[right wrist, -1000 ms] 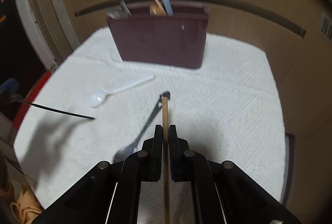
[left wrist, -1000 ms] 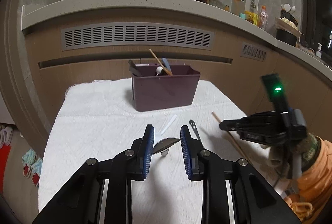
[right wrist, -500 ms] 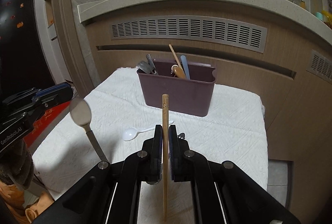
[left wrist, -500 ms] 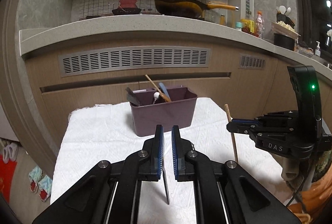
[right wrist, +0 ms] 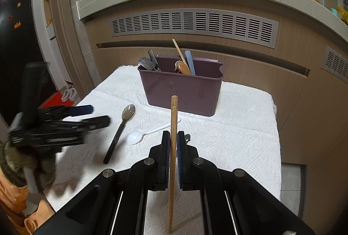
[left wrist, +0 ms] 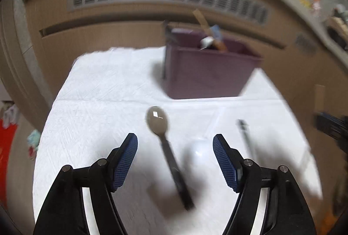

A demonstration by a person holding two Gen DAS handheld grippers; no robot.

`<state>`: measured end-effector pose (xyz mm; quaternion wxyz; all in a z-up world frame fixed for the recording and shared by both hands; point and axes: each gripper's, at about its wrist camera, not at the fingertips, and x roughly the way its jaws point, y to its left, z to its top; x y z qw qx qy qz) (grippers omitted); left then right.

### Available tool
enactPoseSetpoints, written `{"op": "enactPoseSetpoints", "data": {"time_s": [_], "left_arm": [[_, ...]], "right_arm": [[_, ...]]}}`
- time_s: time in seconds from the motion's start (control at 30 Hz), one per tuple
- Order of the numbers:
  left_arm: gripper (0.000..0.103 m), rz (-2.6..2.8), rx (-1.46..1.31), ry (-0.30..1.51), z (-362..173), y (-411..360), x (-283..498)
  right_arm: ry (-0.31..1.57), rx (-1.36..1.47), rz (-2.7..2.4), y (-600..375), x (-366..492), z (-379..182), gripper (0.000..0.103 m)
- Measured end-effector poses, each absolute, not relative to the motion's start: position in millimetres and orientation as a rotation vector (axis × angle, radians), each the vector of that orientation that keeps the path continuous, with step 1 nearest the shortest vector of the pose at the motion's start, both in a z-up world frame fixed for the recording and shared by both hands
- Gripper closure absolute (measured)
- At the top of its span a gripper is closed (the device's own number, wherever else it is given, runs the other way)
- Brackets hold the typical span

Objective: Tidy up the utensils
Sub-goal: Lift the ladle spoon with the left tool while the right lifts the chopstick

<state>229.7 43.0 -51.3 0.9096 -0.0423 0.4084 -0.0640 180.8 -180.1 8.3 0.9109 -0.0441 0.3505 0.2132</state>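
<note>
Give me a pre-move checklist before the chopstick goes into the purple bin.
1. Right gripper clamped on bamboo chopstick: ok.
2. Chopstick lifted off the white cloth: ok.
3. Purple bin upright, with room at its right end: ok.
4. Left gripper clear of the path; jaws just opened, nothing gripped: ok.
5. Black-handled spoon lying on the cloth, not in the bin: not ok.
6. White plastic spoon binned: not ok.

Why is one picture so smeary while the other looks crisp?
Left wrist view: motion blur smears the purple bin and dark-handled spoon. Right wrist view: bin and held chopstick are sharp; only the left gripper blurs. Both bend straight lines, fisheye-style.
</note>
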Motion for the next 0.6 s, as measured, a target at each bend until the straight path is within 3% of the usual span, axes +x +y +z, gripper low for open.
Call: {"op": "enactPoseSetpoints", "data": {"time_s": [0.13, 0.3, 0.4, 0.43, 0.6], "left_arm": [[0.031, -0.022, -0.095, 0.945, -80, 41, 280], [0.040, 0.031, -0.116, 1.001, -104, 41, 312], [0.066, 0.041, -0.088, 0.976, -105, 39, 311], [0.069, 0.030, -0.080, 0.964, -105, 39, 307], [0.070, -0.028, -0.038, 0.872, -86, 34, 262]], "right_arm": [[0.736, -0.096, 0.434, -178, 190, 6, 0.097], [0.747, -0.101, 0.436, -175, 201, 5, 0.097], [0.748, -0.099, 0.442, -174, 203, 5, 0.097], [0.747, -0.095, 0.443, -174, 202, 5, 0.097], [0.746, -0.078, 0.441, -178, 198, 5, 0.097]]}}
